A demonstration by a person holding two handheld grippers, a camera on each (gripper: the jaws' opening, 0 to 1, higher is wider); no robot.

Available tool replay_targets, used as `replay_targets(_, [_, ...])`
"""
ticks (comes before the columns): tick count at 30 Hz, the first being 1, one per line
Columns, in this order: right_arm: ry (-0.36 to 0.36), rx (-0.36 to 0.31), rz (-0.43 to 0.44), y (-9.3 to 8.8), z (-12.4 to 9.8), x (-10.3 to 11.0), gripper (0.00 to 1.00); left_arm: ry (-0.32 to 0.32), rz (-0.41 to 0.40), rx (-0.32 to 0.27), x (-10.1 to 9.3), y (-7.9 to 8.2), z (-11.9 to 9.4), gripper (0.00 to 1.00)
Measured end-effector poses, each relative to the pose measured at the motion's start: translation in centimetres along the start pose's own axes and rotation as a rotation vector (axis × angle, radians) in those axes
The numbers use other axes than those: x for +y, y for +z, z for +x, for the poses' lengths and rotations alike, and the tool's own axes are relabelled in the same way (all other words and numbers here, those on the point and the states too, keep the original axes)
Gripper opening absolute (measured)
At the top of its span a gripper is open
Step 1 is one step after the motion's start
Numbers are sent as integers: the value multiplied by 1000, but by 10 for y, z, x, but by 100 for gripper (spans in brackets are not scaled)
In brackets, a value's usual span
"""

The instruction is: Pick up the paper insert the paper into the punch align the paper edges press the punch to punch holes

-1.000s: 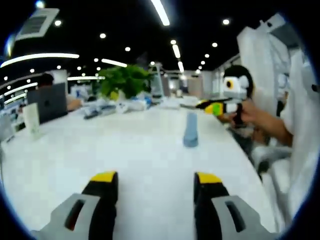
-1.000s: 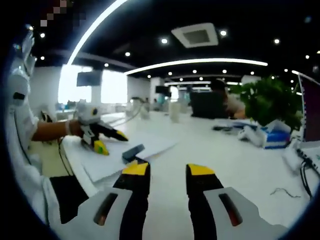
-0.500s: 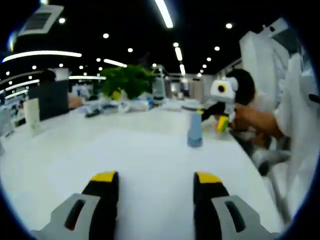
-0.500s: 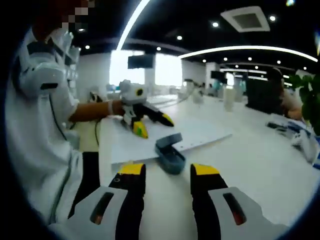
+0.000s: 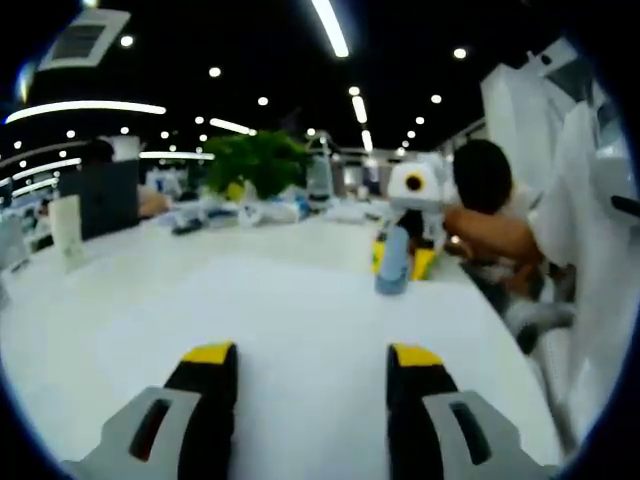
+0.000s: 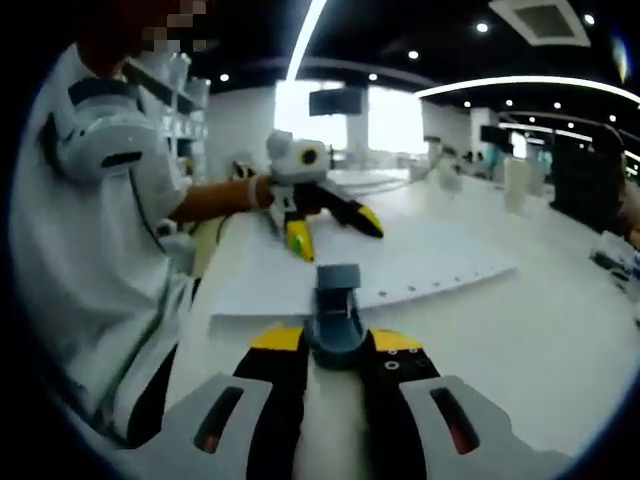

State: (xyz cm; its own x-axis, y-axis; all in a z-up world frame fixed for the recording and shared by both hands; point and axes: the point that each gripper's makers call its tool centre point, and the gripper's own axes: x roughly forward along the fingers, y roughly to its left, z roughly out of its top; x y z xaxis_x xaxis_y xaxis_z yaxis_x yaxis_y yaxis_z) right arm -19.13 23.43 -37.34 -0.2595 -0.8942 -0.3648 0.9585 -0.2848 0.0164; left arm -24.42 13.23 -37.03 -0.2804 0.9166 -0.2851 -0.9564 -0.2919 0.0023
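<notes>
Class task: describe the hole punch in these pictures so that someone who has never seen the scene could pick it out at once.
Start at the long white table and find the white paper sheet lying near its edge, with a row of holes along one side. The hole punch sits at that sheet's near edge, between the jaws of the right hand-held gripper. It is small and blue-grey, unlike the yellow-tipped left hand-held gripper over the paper.

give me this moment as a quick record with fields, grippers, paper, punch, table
left gripper: open, jaws spread over the paper, holding nothing
right gripper: jaws on either side of the punch; a firm grip cannot be confirmed
paper: white sheet flat on the table, a row of holes along its near edge in the right gripper view
punch: grey-blue, at the paper's near edge
table: white, long
background: green plant, laptop, both at the far end
</notes>
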Motion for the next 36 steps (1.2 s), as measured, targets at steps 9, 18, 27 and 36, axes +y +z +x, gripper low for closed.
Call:
replay_targets(9, [59, -35, -14, 5, -4, 12, 23, 1, 0, 0, 1, 1, 1, 61])
replay_targets(18, [100, -15, -34, 3, -4, 27, 23, 4, -1, 2, 5, 0, 1, 61])
replay_targets(27, [112, -5, -38, 1, -4, 30, 23, 5, 1, 1, 6, -1, 2, 61])
replay_targets(36, [69, -5, -10, 1, -9, 25, 32, 3, 2, 0, 6, -1, 3, 61])
